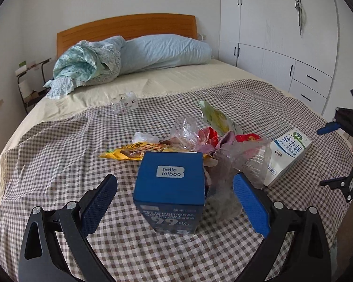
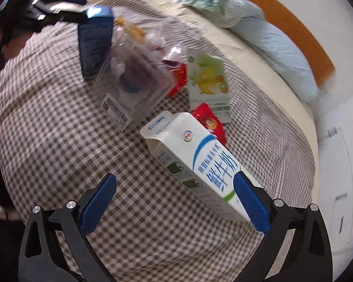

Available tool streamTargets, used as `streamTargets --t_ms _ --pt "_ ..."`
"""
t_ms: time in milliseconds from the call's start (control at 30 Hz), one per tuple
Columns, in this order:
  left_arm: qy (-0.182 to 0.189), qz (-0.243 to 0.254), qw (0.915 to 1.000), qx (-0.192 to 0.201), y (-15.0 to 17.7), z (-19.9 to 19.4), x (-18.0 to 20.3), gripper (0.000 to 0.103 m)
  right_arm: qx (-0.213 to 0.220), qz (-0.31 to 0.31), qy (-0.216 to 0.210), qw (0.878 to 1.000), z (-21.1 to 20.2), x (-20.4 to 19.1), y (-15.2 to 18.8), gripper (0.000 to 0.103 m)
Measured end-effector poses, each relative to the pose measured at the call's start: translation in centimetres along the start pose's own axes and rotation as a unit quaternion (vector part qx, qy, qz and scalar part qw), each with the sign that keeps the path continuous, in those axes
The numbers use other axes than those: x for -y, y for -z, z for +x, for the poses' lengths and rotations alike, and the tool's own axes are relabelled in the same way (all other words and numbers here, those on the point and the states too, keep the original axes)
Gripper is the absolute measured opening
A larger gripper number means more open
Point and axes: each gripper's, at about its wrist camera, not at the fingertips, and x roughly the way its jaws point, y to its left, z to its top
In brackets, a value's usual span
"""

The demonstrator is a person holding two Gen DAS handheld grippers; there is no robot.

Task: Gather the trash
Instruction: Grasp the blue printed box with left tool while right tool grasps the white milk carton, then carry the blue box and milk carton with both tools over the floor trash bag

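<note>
Both claws spread wide: left gripper (image 1: 175,202) straddles a blue carton (image 1: 169,183), right gripper (image 2: 175,202) nears a milk carton (image 2: 195,162); an off-centre pinch could tip either on the soft checked cloth (image 1: 58,164)

Box (image 1: 169,183) on checked cloth (image 1: 58,159), wrappers (image 1: 200,136) behind it, carton (image 1: 287,155) at right.

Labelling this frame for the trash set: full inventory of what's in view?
blue box: 1, blue, upright between left gripper's fingers
milk carton: 1, white-blue, lying on cloth
clear plastic container: 1, transparent, beside box
green pouch: 1, green-yellow, mid-pile
red wrappers: 2, red, by carton
yellow wrapper: 1, behind box
checked cloth: 1, brown-white, over bed
pillow: 1, pale blue, by headboard
left gripper: open
right gripper: open
</note>
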Motion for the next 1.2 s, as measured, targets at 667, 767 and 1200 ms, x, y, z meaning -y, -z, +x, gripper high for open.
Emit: streamTargets --t_ms 667,767,1200 --pt "0.040 0.024 0.9967 -0.067 -1.7 3.5 -2.8 0.058 -0.221 -0.315 -0.045 0.922 14.1 -3.1 -9.0 0.095" --pt "0.035 0.011 0.9975 -0.060 -2.6 3.0 -3.4 0.058 -0.232 -0.298 -0.065 0.924 14.8 -2.8 -10.1 0.071" --pt "0.008 0.006 0.9997 -0.024 -4.6 -2.6 -2.3 0.059 -0.127 -0.186 -0.029 0.974 3.4 3.5 -11.1 0.070"
